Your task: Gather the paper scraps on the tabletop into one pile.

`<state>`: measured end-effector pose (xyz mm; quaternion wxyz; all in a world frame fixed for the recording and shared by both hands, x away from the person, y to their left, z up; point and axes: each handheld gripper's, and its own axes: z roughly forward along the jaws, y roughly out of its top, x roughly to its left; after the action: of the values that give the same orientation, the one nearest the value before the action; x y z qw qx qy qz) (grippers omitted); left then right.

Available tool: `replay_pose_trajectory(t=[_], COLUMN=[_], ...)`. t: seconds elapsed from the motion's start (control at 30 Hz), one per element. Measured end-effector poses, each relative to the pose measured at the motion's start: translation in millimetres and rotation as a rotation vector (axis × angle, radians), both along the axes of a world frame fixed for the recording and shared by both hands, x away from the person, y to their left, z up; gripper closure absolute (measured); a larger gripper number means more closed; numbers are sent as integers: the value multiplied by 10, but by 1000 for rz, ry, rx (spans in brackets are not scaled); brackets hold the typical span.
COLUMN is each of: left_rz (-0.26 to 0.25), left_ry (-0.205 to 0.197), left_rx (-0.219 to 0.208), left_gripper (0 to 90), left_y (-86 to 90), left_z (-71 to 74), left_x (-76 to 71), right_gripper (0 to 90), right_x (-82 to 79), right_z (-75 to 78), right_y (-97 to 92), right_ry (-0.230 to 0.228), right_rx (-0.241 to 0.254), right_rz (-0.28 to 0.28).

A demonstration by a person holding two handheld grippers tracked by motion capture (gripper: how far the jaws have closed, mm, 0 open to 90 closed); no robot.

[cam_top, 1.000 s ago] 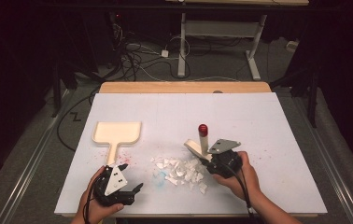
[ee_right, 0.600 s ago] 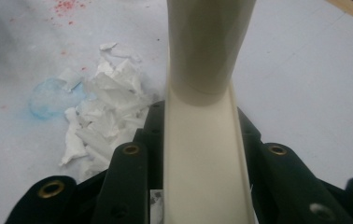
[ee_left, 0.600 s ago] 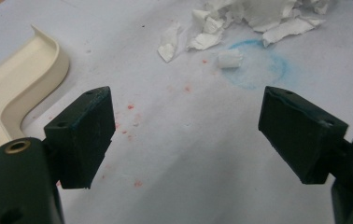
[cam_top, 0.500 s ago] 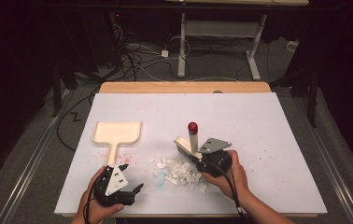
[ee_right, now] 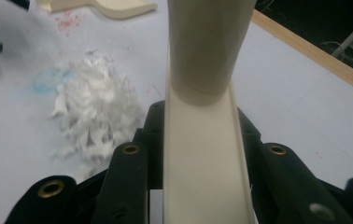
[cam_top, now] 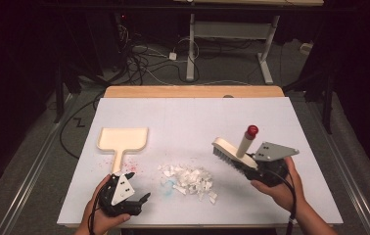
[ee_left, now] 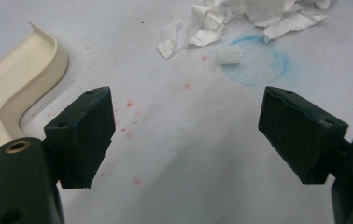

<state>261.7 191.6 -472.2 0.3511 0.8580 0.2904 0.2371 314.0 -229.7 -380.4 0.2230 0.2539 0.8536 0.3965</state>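
My right gripper (cam_top: pixel 257 169) is shut on a cream hand brush (cam_top: pixel 228 152) with a red-tipped handle (cam_top: pixel 251 130), held above the white table cover at the right. In the right gripper view the brush back (ee_right: pixel 205 154) runs up between the two black jaws. A pile of torn white paper scraps (cam_top: pixel 189 178) lies at the front middle, left of the brush. The cream dustpan (cam_top: pixel 123 139) rests flat at the left, handle toward me. My left gripper (cam_top: pixel 136 187) sits near the front edge, just below that handle, jaws wide open with nothing between the fingers (ee_left: pixel 86 135).
A blue chalk ring (ee_left: pixel 254 63) and red specks (ee_left: pixel 129 103) mark the white cover (cam_top: pixel 188 117). The wooden table edge (cam_top: pixel 193 91) runs along the back. Beyond it stand desk legs (cam_top: pixel 191 54) and cables on the dark floor.
My right gripper has carried the brush to the right and a little upward, away from the paper scraps. The left gripper has stayed where it was.
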Motion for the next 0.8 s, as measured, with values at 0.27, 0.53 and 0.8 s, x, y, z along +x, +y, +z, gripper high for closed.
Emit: replay_pose_trajectory(t=[0.27,0.53,0.8], left_rz=[3,1,-5], left_ry=[-4,1,3], left_rx=[2,7,11], left_gripper=[179,179,179], left_y=[-9,-16,-40], left_z=[5,-5,-7], left_x=[-3,-1,7], right_gripper=[678,678,678], right_x=[-216,-388,-412], right_z=[-161,-312,-422], right_y=[-326,-388,-65], right_ry=[76,130,149], right_rx=[-42,-81,-105], right_rz=[75,182,269])
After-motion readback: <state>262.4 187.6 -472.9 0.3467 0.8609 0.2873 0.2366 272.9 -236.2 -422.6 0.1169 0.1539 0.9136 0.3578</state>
